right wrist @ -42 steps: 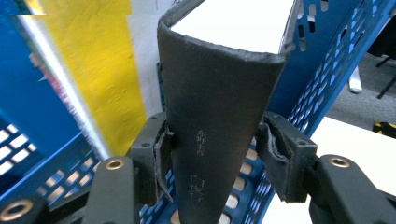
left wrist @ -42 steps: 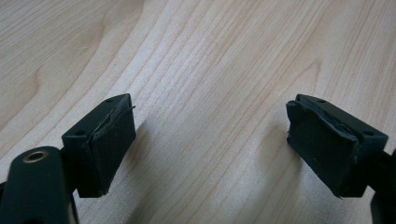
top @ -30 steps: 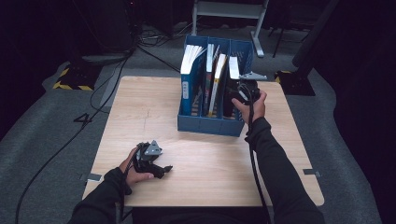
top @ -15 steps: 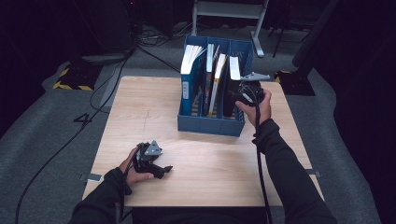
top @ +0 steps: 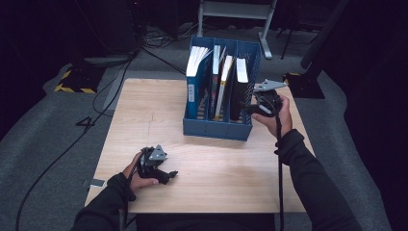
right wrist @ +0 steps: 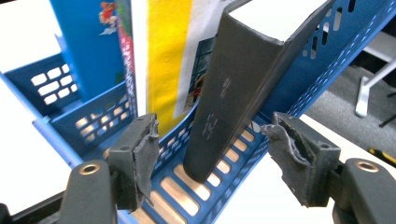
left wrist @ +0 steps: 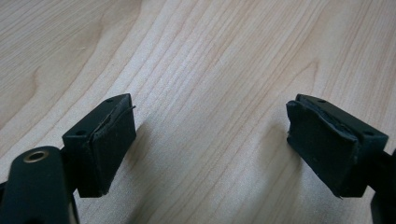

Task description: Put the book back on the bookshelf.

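A blue file rack point(top: 216, 129) stands at the back of the wooden table point(top: 144, 110) with several upright books in it. A dark grey book point(top: 238, 96) leans in its rightmost slot. My right gripper point(top: 254, 109) hovers at the rack's right end. In the right gripper view its jaws have just been opening; my right gripper point(right wrist: 212, 158) frames the dark grey book point(right wrist: 233, 93) without either pad touching it. My left gripper point(top: 168, 174) rests on the table at the front left. In the left gripper view my left gripper point(left wrist: 210, 140) is open over bare wood.
A yellow book point(right wrist: 168, 56) and a blue book point(right wrist: 88, 42) stand beside the dark one in the rack point(right wrist: 317, 51). Cables point(top: 110, 91) run over the grey floor left of the table, and a metal stand point(top: 231, 9) is behind it.
My right hand has drawn back to the right, away from the rack, and its jaws have spread off the dark book. The left hand has stayed put.
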Demonstrator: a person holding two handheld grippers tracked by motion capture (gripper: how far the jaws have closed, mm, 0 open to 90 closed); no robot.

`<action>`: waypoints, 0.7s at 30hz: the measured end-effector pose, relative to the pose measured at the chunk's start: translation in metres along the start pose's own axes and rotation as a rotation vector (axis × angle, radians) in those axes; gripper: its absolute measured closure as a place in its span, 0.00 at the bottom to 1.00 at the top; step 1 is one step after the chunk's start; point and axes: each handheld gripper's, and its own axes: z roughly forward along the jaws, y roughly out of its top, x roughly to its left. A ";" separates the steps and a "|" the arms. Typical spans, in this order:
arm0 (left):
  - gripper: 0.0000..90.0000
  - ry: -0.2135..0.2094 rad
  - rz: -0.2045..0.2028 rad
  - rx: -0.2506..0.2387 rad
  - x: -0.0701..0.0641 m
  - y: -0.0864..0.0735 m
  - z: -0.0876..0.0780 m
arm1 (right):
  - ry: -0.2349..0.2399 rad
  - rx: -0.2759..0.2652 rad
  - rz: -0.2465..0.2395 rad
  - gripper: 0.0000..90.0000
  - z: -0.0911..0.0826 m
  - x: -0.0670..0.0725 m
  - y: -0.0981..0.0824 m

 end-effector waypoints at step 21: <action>0.17 0.004 -0.001 0.001 0.000 0.000 0.000 | 0.046 0.020 -0.125 0.33 -0.040 0.010 -0.045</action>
